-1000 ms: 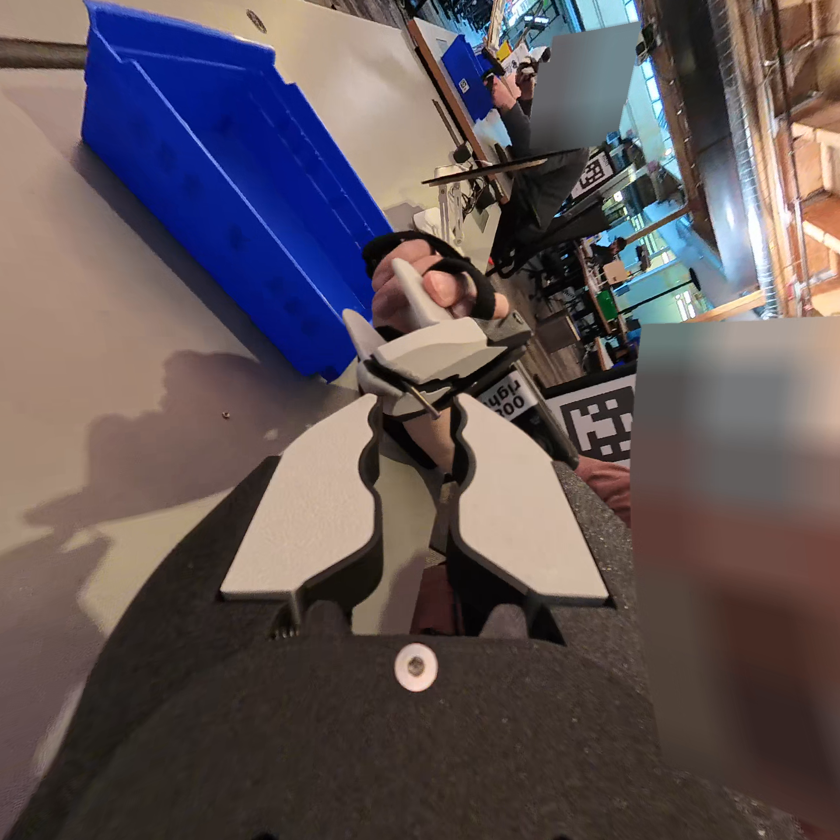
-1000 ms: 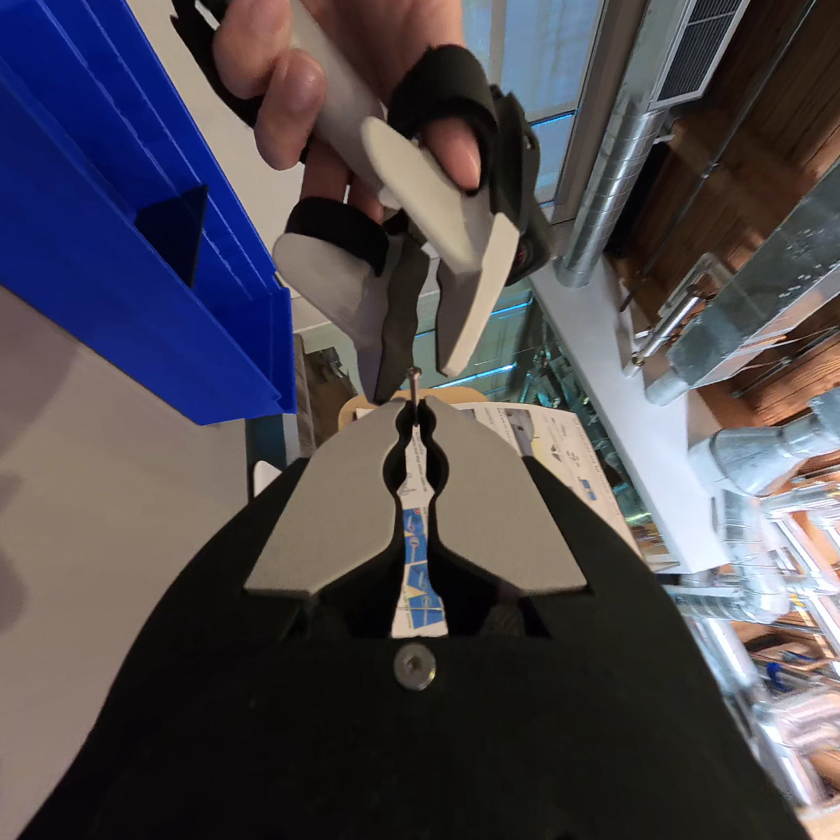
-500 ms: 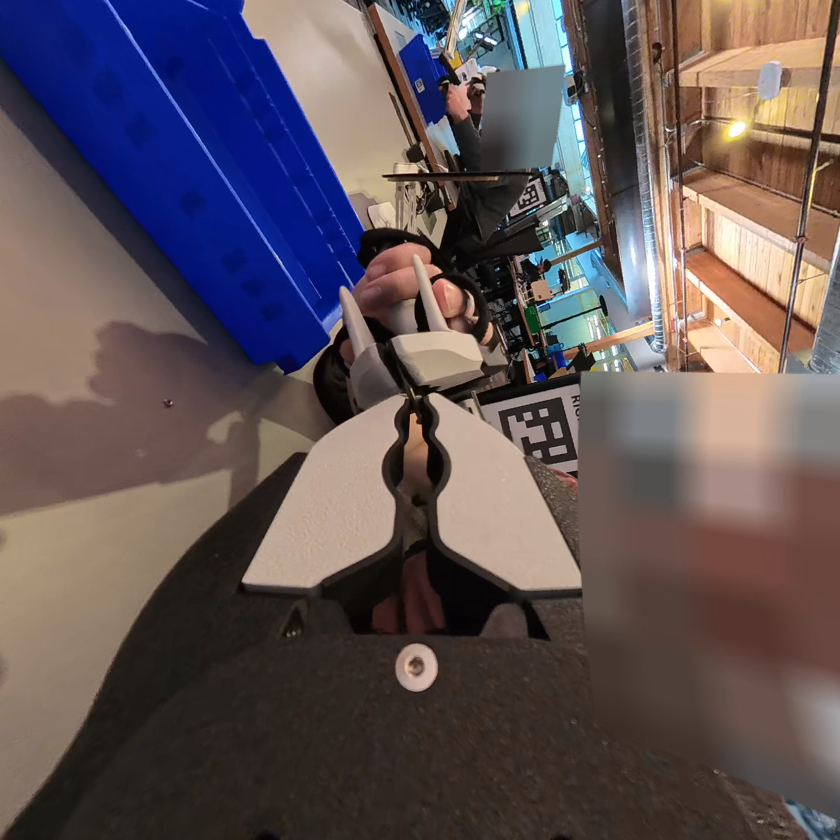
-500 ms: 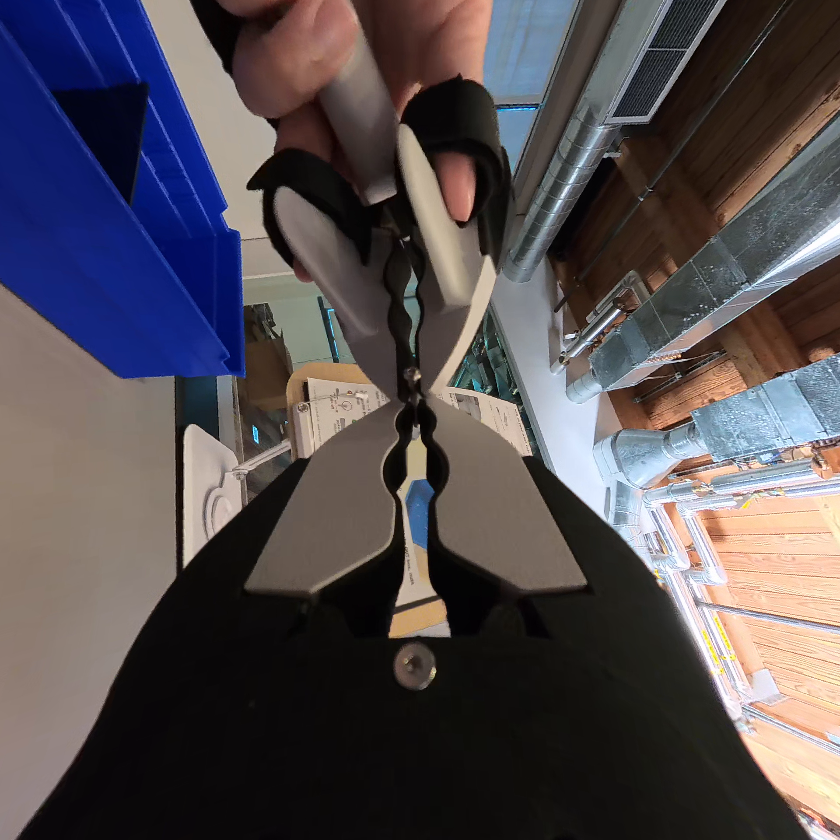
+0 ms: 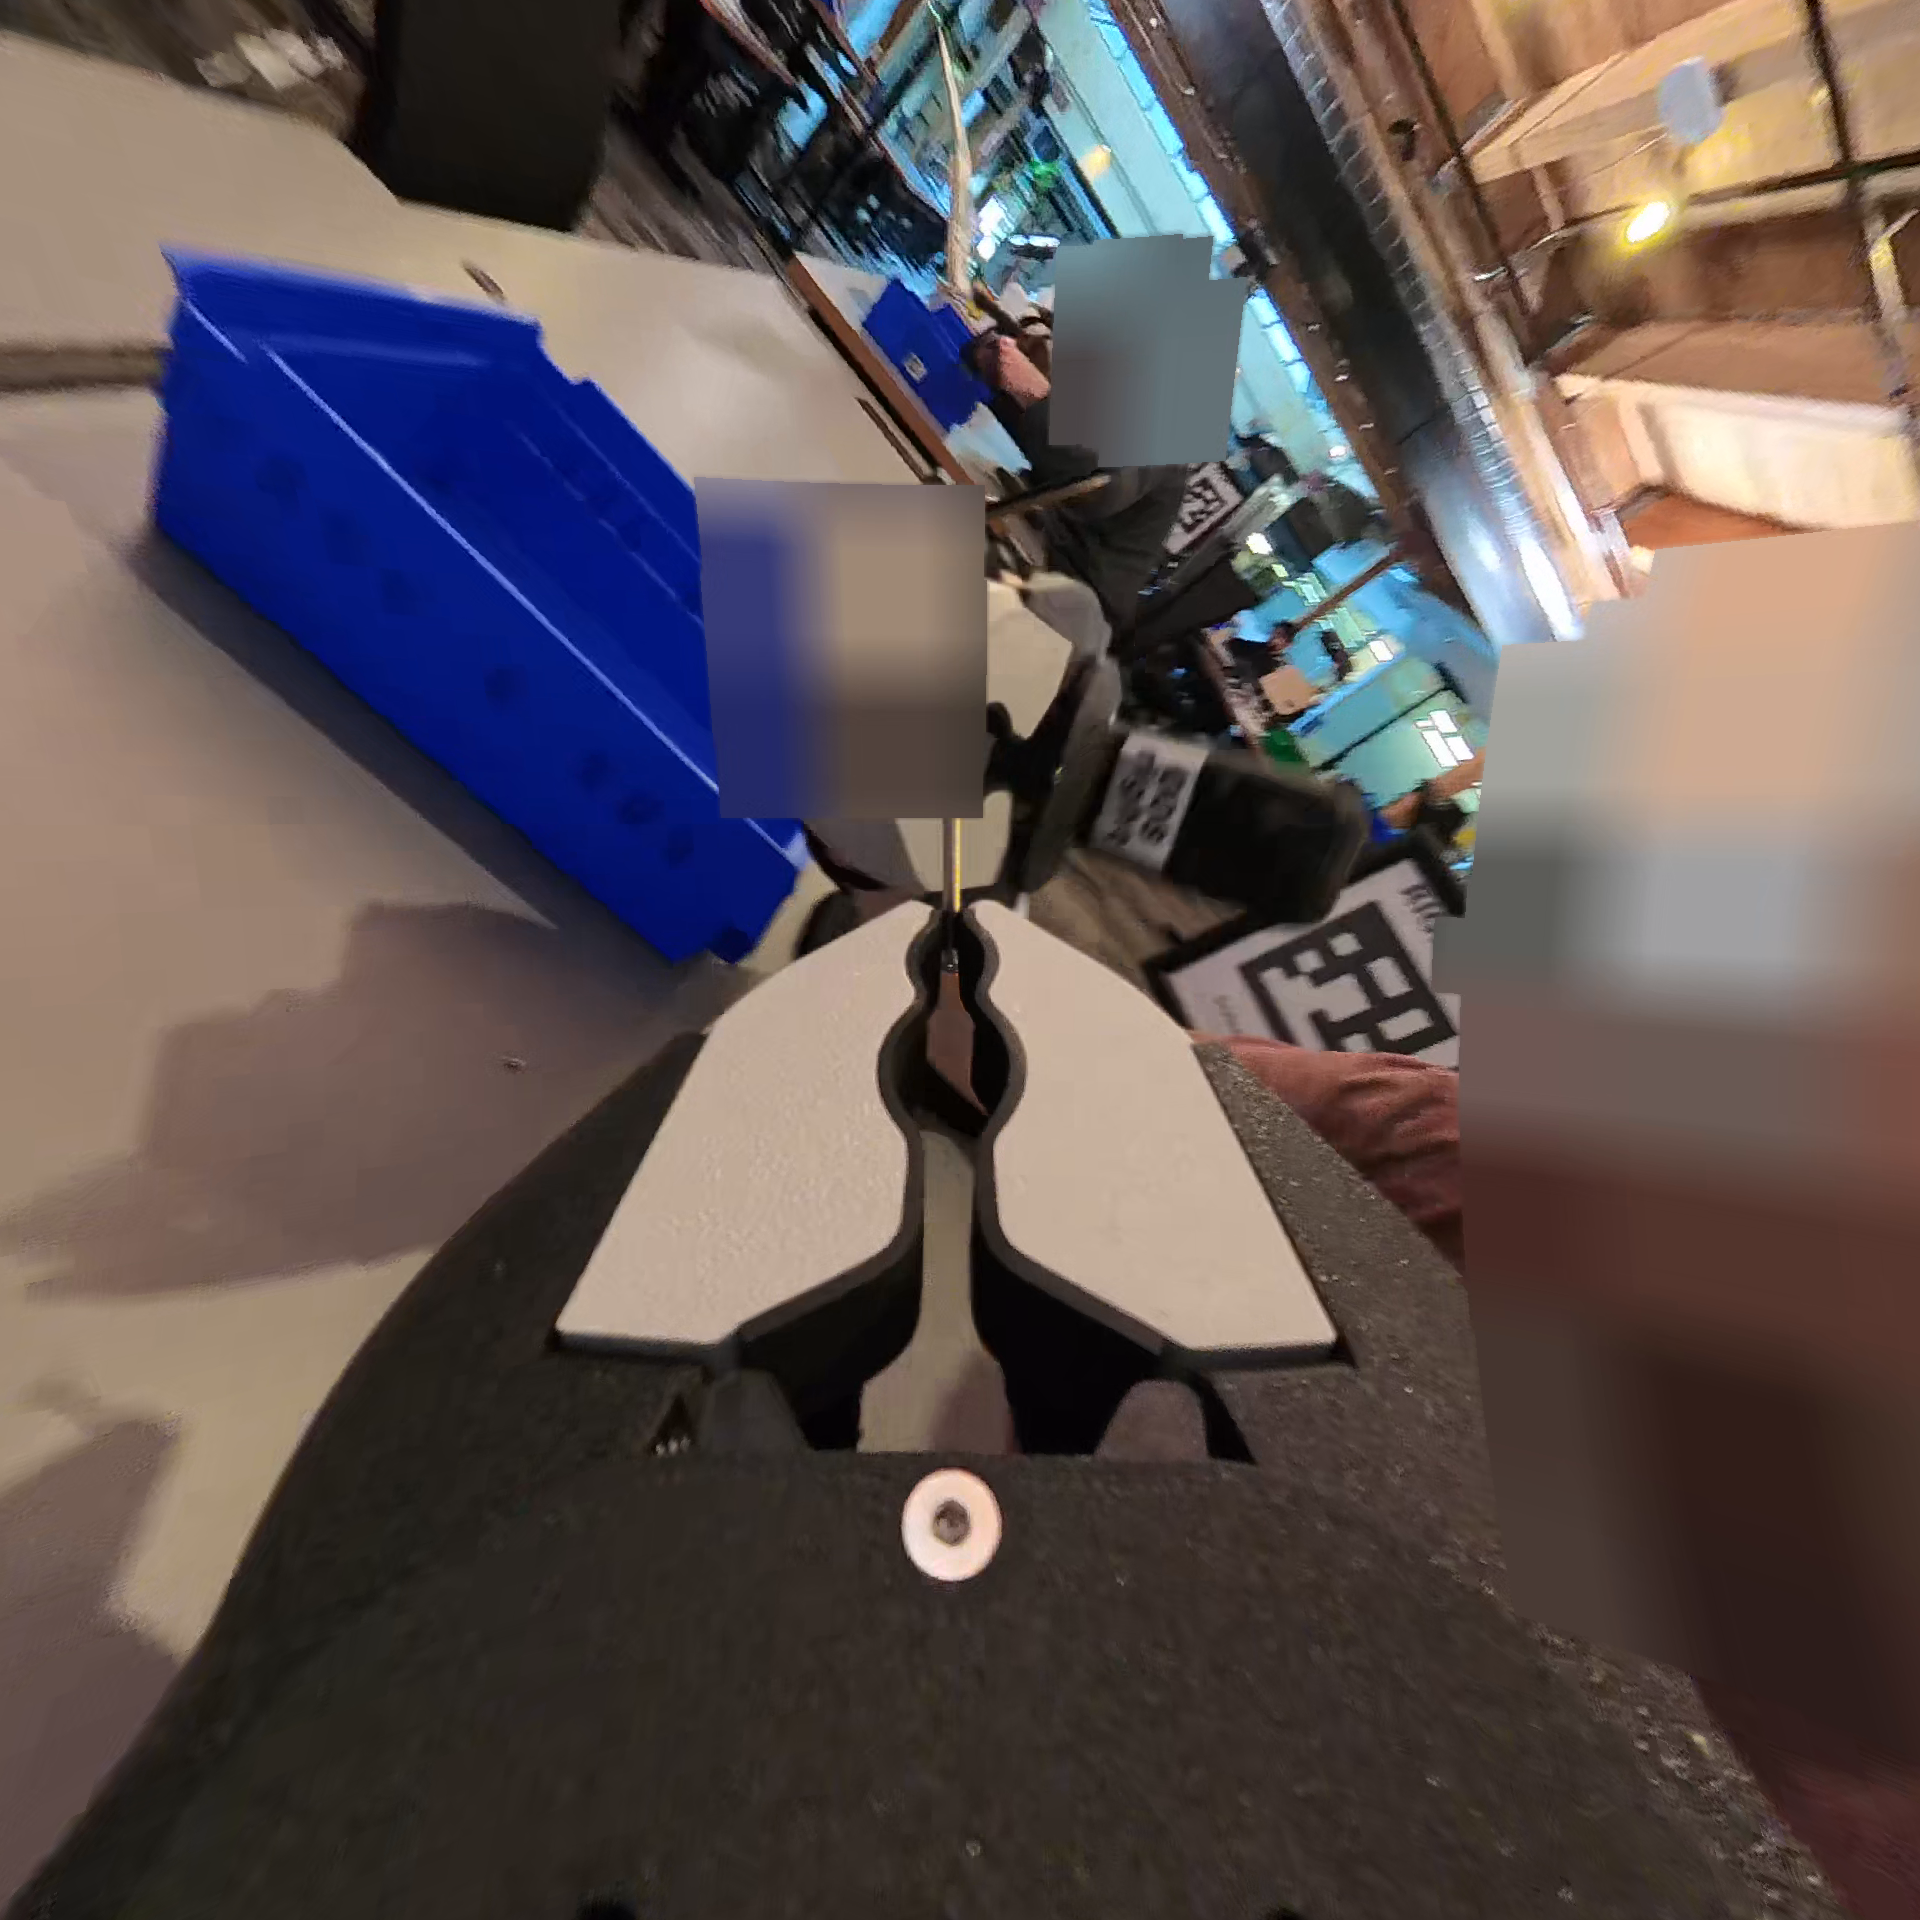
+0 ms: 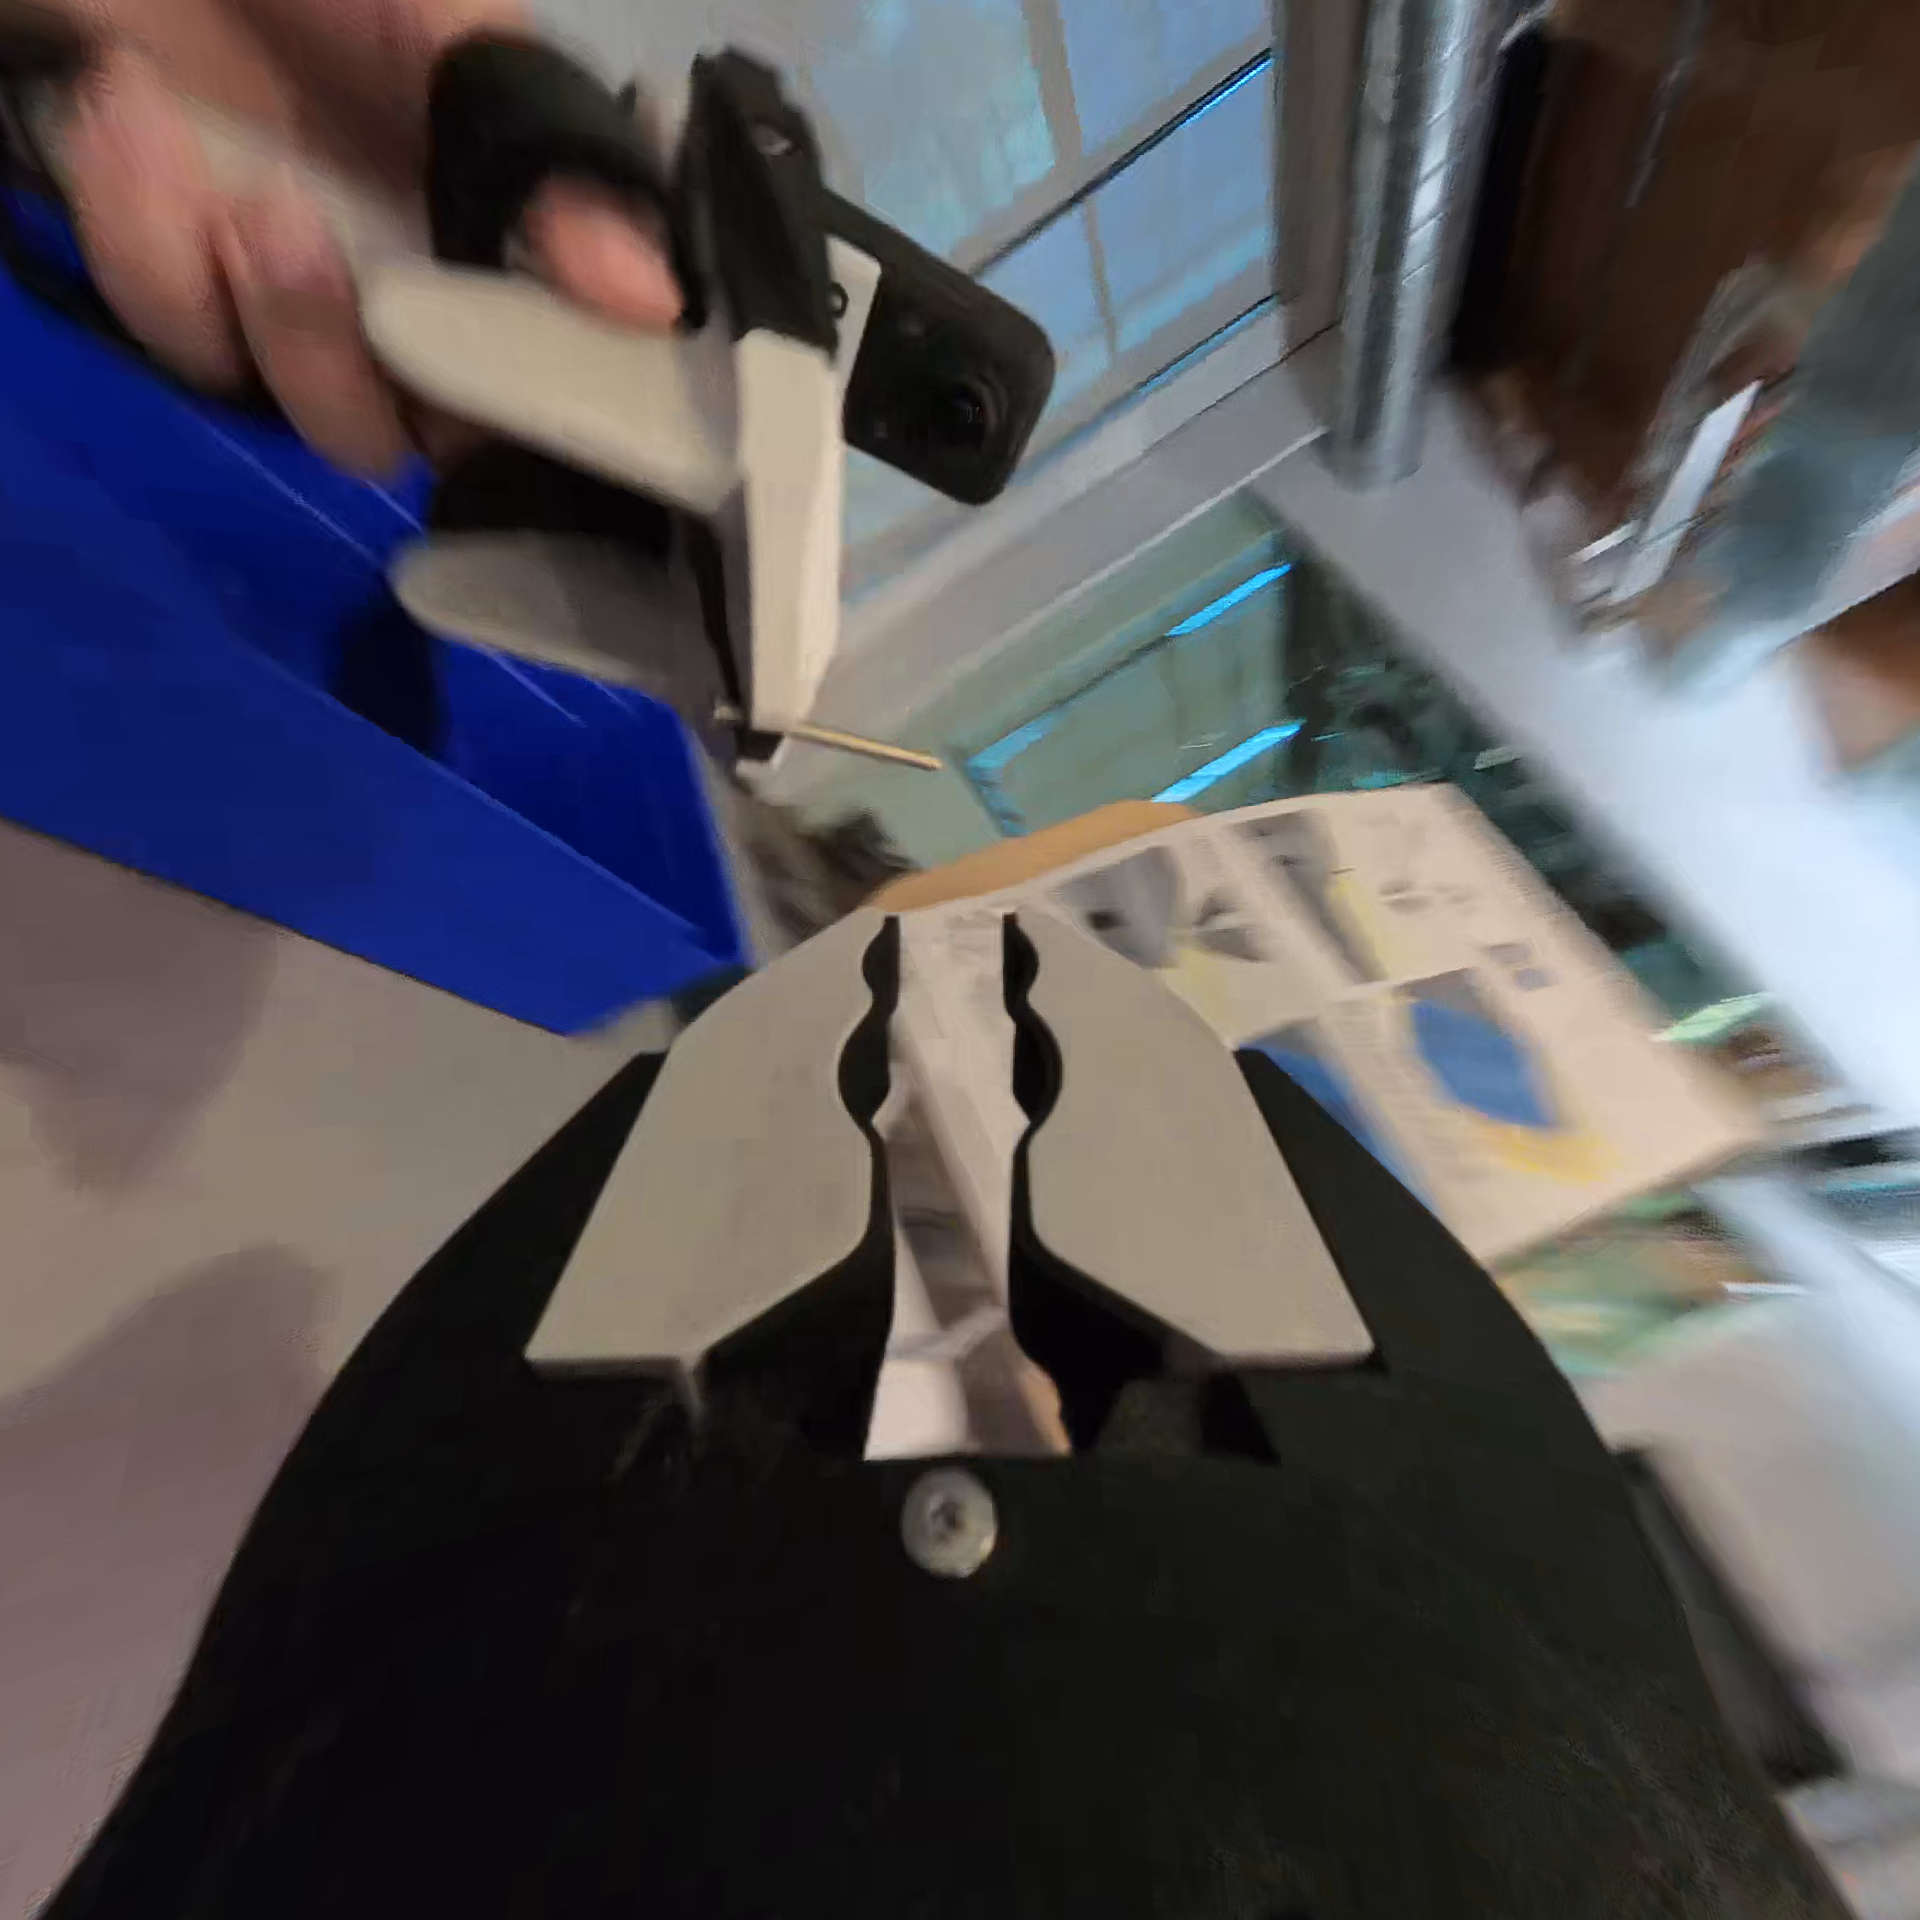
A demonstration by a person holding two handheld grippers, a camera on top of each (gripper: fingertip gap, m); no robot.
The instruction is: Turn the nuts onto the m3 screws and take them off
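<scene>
The m3 screw is pinched at its head end in the tips of your left gripper, whose jaws are clenched on it with only a sliver of gap; the thin shaft pokes straight out beyond the tips, off the near end corner of the blue bin. I cannot tell whether a nut sits on the shaft; the picture is too soft there. From the right wrist view the same screw sticks out sideways from that gripper's tips, away from the bin's end wall and just past it, with your hand wrapped round the handle above the bin and the gripper's black camera on the side away from the bin.

Your right gripper is released; its jaws stand apart with nothing between them, below the screw and clear of it, beside the bin's near corner. This view is smeared by motion.

The bin rests on the grey table; a tiny speck lies on the table in front of the bin's long side, too small to name. A printed sheet lies beyond the right gripper, well away from the bin.
</scene>
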